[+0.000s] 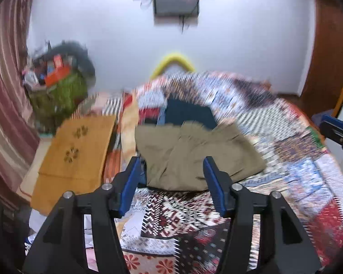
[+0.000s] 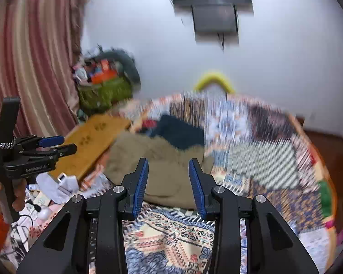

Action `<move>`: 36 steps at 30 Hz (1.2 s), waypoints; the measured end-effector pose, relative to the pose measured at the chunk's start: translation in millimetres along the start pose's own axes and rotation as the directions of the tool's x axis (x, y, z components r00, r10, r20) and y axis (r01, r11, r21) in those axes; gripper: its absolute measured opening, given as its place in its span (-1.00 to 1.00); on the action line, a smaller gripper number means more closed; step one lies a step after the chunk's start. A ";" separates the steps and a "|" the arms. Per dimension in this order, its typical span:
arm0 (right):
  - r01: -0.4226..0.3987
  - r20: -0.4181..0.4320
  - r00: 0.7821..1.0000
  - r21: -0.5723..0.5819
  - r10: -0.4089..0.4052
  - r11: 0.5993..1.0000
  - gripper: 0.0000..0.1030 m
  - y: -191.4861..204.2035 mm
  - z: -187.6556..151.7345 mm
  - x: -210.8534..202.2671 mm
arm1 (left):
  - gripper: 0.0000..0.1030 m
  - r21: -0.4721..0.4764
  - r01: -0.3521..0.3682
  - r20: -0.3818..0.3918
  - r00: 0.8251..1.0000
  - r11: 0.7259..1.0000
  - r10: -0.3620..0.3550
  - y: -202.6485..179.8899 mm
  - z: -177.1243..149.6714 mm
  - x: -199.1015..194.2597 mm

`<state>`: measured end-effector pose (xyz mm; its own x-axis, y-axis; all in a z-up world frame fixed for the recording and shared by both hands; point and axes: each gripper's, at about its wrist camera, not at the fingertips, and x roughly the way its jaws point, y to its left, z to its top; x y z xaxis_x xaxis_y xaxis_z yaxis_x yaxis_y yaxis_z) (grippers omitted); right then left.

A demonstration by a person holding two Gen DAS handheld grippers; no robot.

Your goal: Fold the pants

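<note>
Olive-khaki pants [image 1: 194, 155] lie folded in a compact bundle on the patchwork bedspread [image 1: 297, 150]; they also show in the right wrist view [image 2: 162, 169]. My left gripper [image 1: 172, 162] is open and empty, hovering just in front of the pants' near edge. My right gripper [image 2: 169, 164] is open and empty, also above the pants' near edge. The left gripper shows from the side at the left of the right wrist view [image 2: 57, 145], held in a hand. Both views are motion-blurred.
A dark blue garment [image 1: 189, 114] lies behind the pants. An orange cushion [image 1: 75, 159] lies at the bed's left. A green bag of clutter [image 1: 59, 91] stands by the striped curtain [image 1: 6, 91]. Small items and cables [image 2: 45, 194] litter the left side.
</note>
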<state>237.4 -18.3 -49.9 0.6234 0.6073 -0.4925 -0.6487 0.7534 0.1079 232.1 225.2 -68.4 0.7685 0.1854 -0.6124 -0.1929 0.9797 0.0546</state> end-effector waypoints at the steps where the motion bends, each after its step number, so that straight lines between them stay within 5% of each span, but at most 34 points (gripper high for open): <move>1: -0.003 0.026 1.000 -0.008 0.003 1.000 -0.35 5.1 1.9 -12.9 | 0.13 0.002 0.002 0.031 1.000 1.000 -0.002 -2.4 0.6 -17.4; 5: -0.011 0.144 0.989 -0.037 0.017 0.999 -0.35 27.6 5.9 -73.5 | 0.15 0.025 -0.011 0.176 0.984 1.000 0.006 -17.2 -3.4 -93.6; 13: -0.029 0.288 0.957 -0.030 0.036 0.999 -0.34 55.9 -8.1 -151.8 | 0.35 0.026 0.002 0.404 0.915 1.000 -0.013 -42.7 -31.7 -210.3; 19: 0.014 0.360 0.933 -0.043 0.003 0.999 0.18 75.0 -21.9 -187.5 | 0.68 -0.002 0.024 0.464 0.885 1.000 -0.020 -56.4 -55.0 -248.9; 22: 0.034 0.380 0.925 -0.031 -0.020 0.999 0.60 81.4 -27.4 -193.6 | 0.91 -0.010 0.033 0.479 0.878 0.999 -0.024 -61.5 -63.2 -258.0; 26: 0.068 0.390 0.919 -0.006 -0.060 0.998 0.94 82.3 -30.5 -195.8 | 0.98 -0.018 0.033 0.480 0.877 0.999 -0.020 -65.5 -69.2 -264.6; 36: 0.107 0.395 0.913 0.015 -0.104 0.994 1.00 83.0 -37.9 -203.2 | 1.00 -0.043 0.051 0.468 0.883 0.998 -0.025 -60.0 -72.6 -260.8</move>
<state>40.3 -88.7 26.3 0.8090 0.5757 -0.1191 -0.5718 0.8176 0.0679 -1.0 112.5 30.8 0.9691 0.1752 -0.1735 -0.1798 0.9837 -0.0108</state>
